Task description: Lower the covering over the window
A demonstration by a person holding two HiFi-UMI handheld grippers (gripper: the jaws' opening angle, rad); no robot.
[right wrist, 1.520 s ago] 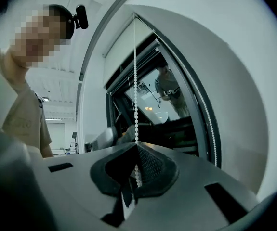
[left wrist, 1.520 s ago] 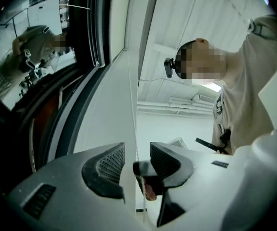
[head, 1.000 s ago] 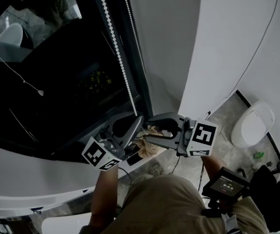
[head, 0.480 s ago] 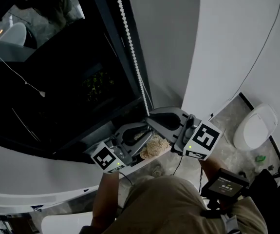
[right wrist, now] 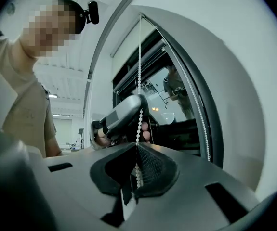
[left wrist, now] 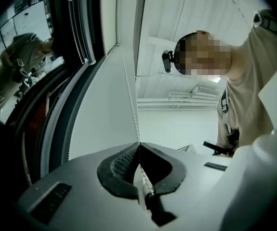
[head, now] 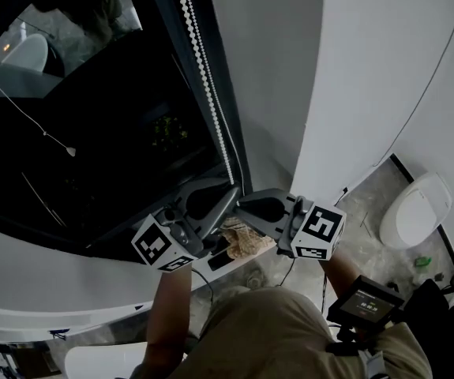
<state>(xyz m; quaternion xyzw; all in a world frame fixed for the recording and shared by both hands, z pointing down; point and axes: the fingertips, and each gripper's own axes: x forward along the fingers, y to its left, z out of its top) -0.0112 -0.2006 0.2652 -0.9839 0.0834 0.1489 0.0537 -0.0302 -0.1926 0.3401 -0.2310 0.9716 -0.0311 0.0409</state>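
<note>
The left gripper (left wrist: pixel 138 147) is pinched tight on the bead chain (head: pixel 208 93) by the dark window (head: pixel 92 148). The right gripper (right wrist: pixel 137 147) pinches it too, maybe another strand.

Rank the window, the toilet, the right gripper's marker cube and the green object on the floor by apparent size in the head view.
1. window
2. toilet and marker cube: nearly alike; the cube is much nearer the camera, so unranked
3. green object

Beige shirt (head: pixel 274 330), grey marker-cubed tools (head: pixel 228 191) (head: pixel 239 203)
</note>
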